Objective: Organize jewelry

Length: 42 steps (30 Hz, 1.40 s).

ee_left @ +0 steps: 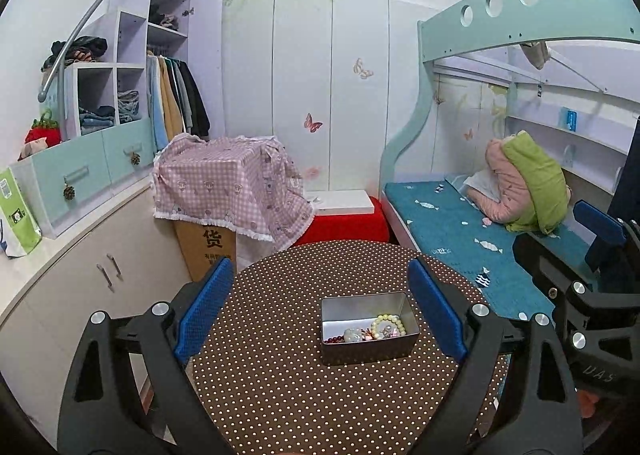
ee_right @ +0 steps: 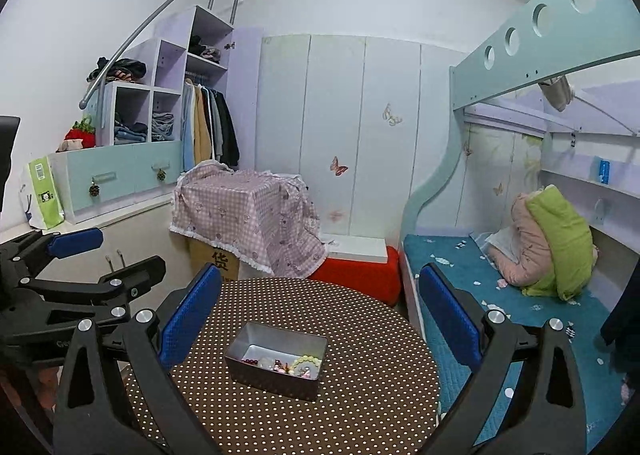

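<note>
A small open metal tin (ee_left: 368, 347) stands on a round table with a brown polka-dot cloth (ee_left: 280, 395). Inside lie a pale yellow bead bracelet (ee_left: 387, 325), a dark red bead string (ee_left: 334, 339) and a pale stone piece (ee_left: 352, 335). My left gripper (ee_left: 320, 307) is open and empty, held above the table, just short of the tin. In the right wrist view the tin (ee_right: 276, 369) sits ahead of my right gripper (ee_right: 320, 315), which is open and empty. The right gripper shows at the left view's right edge (ee_left: 600, 239).
A box draped in pink checked cloth (ee_left: 228, 187) stands beyond the table, with a red stool (ee_left: 344, 225) beside it. A bunk bed with teal mattress (ee_left: 460, 231) is on the right. White cabinets and shelves (ee_left: 80, 255) run along the left.
</note>
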Available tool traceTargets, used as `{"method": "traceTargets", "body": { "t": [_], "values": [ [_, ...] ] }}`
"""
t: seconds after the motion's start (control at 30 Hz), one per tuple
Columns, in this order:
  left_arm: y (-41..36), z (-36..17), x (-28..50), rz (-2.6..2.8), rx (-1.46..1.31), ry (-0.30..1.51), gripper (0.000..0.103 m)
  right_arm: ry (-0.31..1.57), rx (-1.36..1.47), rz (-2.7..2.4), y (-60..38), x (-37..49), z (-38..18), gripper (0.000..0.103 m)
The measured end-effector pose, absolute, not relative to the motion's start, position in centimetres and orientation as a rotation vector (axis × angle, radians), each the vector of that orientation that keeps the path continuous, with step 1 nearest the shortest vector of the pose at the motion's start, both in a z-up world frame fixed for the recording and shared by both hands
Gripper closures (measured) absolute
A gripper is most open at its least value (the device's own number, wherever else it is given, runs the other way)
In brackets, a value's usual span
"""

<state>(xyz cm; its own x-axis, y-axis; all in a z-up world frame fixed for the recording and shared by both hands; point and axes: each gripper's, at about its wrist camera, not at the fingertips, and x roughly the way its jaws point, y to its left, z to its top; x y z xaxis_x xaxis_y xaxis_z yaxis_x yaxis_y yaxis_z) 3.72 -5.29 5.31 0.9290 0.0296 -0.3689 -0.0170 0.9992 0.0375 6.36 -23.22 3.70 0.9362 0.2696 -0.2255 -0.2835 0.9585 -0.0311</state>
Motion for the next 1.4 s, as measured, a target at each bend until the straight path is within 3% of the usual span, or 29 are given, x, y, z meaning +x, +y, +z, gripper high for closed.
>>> {"method": "traceTargets", "body": {
  "t": [1.4],
  "values": [
    [-5.13,4.71,3.99,0.000,0.045,0.397,0.014,0.239,-0.074,0.249,-23.34,5.92,3.92,0.008]
  ]
}}
